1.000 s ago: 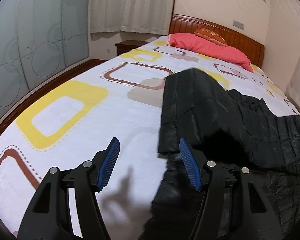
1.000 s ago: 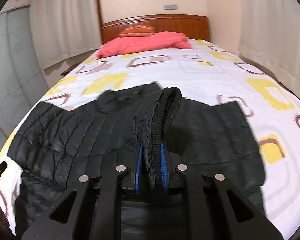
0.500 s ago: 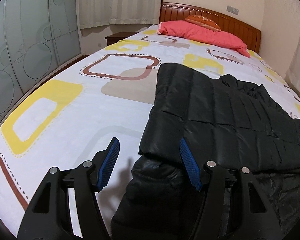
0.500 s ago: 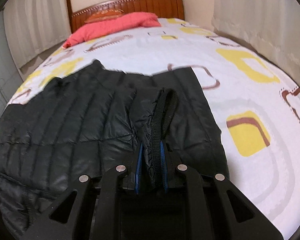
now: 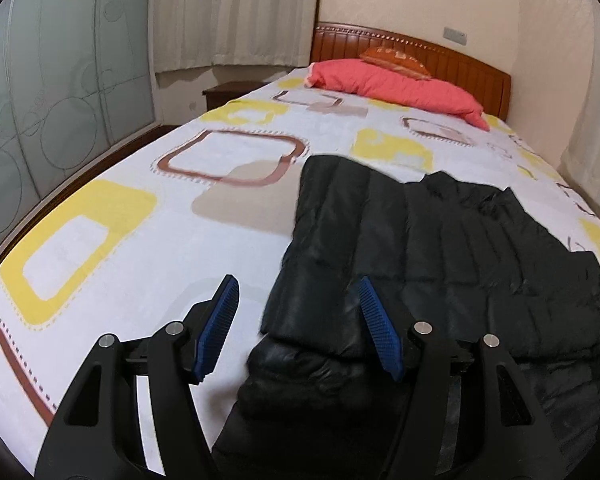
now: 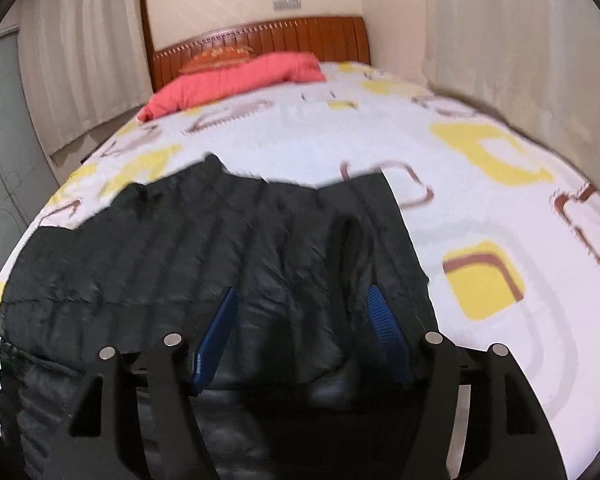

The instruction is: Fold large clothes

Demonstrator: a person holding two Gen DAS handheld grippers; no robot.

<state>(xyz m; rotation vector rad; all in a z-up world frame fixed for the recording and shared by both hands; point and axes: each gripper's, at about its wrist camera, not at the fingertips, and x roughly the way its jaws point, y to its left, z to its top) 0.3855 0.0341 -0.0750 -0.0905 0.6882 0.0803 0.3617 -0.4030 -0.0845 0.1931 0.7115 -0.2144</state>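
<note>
Right gripper [image 6: 300,332]: we see its jaws opening, releasing the cuff pinched a second ago; left gripper [image 5: 298,326] gapes empty. Black jacket [image 6: 204,248] lies folded on the patterned bedsheet [image 5: 140,248], pink quilt [image 5: 396,88] beyond.

A wooden headboard [image 5: 452,54] is set against a cream wall; pale curtains [image 5: 236,12] are hung left of it, a nightstand [image 5: 228,94] below.

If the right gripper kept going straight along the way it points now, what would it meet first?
Most likely the black padded jacket: the right gripper, jaws opening, points down at its raised cuff fold, which stands between the pads. Depth is blurred, so contact is uncertain.
</note>
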